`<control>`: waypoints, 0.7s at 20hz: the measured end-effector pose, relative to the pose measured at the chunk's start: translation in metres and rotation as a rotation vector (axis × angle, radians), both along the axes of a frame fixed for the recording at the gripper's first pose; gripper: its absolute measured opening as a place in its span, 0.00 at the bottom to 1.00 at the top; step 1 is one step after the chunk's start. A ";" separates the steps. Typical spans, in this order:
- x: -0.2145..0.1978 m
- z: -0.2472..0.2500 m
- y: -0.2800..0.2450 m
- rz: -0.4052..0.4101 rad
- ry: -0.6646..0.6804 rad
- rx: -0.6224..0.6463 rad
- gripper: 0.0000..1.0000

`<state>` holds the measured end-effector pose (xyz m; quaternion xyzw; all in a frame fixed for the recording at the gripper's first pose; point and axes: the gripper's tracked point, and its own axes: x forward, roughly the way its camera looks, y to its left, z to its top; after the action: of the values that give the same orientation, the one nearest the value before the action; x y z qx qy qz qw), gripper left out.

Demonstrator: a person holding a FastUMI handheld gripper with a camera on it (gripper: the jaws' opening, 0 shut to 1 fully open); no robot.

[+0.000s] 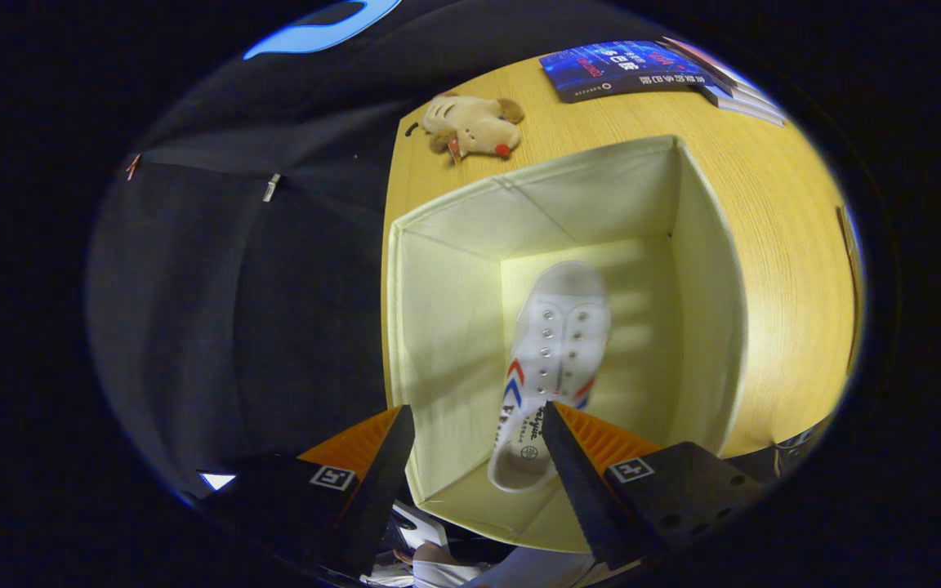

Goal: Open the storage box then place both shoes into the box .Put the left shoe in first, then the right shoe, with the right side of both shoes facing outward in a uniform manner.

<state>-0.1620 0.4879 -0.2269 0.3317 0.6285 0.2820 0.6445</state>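
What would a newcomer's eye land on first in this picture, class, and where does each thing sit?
First, the white shoe lying on the floor of the open storage box, just ahead of the gripper, whose fingers are spread wide and hold nothing. Next, the plush toy on the wooden table beyond the box, and a stack of books further back.

Print stood on the white shoe's (556,359) insole and on the blue book cover (622,69), both too blurred to read.
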 end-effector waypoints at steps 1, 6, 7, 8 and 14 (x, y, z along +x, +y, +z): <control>0.006 0.007 -0.007 -0.016 -0.020 0.011 0.97; 0.047 0.044 -0.071 -0.127 -0.182 0.047 0.97; 0.054 0.048 -0.088 -0.143 -0.217 0.041 0.97; 0.059 0.049 -0.107 -0.159 -0.250 0.026 0.97; 0.079 0.011 -0.248 -0.242 -0.347 -0.185 0.97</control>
<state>-0.0833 0.2402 -0.2158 0.2907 0.4868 0.1966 0.7999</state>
